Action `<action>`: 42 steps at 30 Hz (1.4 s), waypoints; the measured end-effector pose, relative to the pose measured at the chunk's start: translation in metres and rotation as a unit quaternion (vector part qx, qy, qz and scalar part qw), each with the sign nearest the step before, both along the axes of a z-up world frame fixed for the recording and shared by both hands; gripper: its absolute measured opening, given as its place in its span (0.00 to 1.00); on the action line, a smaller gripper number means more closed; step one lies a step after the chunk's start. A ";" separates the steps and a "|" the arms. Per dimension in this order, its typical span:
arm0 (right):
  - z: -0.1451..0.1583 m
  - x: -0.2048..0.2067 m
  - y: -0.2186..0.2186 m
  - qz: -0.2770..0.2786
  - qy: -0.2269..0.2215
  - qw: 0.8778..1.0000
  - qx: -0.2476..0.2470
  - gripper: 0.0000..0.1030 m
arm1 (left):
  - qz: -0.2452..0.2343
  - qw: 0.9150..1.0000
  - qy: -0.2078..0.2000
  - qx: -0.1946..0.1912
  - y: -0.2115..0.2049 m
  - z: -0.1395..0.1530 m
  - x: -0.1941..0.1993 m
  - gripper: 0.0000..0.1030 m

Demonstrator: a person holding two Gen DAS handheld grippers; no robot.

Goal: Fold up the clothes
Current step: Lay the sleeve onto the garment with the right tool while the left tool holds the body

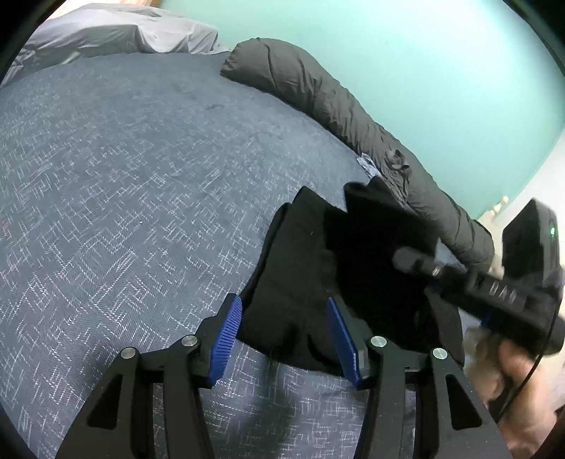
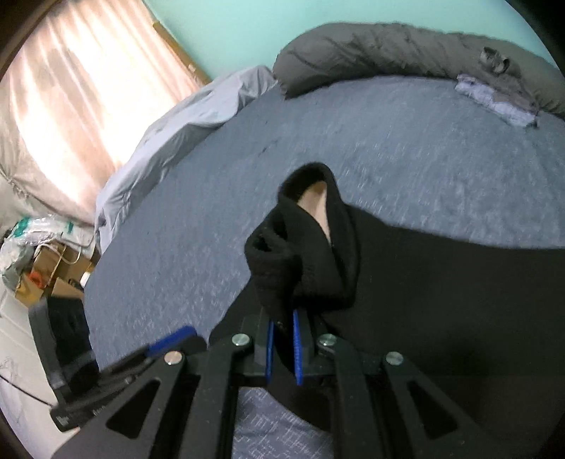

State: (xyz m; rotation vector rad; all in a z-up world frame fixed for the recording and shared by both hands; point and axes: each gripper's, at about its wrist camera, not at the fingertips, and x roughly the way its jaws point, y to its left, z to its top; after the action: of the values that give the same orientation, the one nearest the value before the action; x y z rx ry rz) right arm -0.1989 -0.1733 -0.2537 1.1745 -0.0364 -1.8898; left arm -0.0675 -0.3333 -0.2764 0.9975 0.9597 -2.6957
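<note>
A bed (image 1: pixel 141 183) covered in a blue-grey sheet flecked with white is filling most of both views. A teal wall (image 1: pixel 406 70) is rising behind it. In the right wrist view a pink curtain (image 2: pixel 81 116) is glowing with daylight at the upper left. A long dark grey rolled duvet (image 1: pixel 339 106) is lying along the far edge of the bed against the wall, and a pale grey pillow or folded cover (image 1: pixel 116 31) is sitting at the bed's far corner. Cardboard boxes and bags (image 2: pixel 46 261) are standing on the floor beside the bed.

A black garment (image 1: pixel 303 268) is lying partly on the sheet, near the right end of the duvet, with one part lifted off the bed. A small folded pale cloth (image 2: pixel 494 99) is resting against the duvet, well apart from the black garment.

The left hand-held gripper (image 1: pixel 286 335) is pointing down at the garment's near edge, its blue pads standing about half apart, with black fabric lying between them but not pressed by either pad. The right hand-held gripper (image 2: pixel 282 346) is nearly closed, its blue pads pinching a bunched fold of the black garment, which is sticking up ahead of the tips as a thick knitted cuff or collar (image 2: pixel 303 233). In the left wrist view a person's hand (image 1: pixel 512 381) is gripping that tool's handle at the right edge.
</note>
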 end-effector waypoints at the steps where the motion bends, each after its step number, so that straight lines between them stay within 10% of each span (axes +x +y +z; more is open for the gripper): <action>1: -0.006 0.000 -0.002 0.009 -0.015 1.000 0.005 0.09 | 0.001 1.000 0.001 0.001 0.000 0.000 0.000 0.53; 8: 0.004 0.003 0.006 0.025 -0.032 0.999 -0.007 0.33 | 0.000 1.000 0.001 0.004 0.001 0.002 -0.001 0.53; 13: 0.041 0.002 0.030 -0.005 0.009 0.997 -0.071 0.33 | -0.001 1.000 0.002 0.002 0.001 0.003 -0.002 0.54; 32: -0.012 -0.010 -0.018 -0.005 -0.023 0.999 0.038 0.18 | 0.004 1.000 0.001 0.000 -0.003 0.003 -0.003 0.54; 42: 0.034 -0.036 0.126 -0.127 0.022 0.992 0.004 0.19 | -0.001 1.000 0.000 -0.003 0.003 0.003 -0.005 0.54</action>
State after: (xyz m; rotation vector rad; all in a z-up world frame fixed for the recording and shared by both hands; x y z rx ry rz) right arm -0.2348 -0.0471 -0.2200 1.1784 -0.1621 -2.1393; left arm -0.0725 -0.3306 -0.2729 0.9974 0.9516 -2.6986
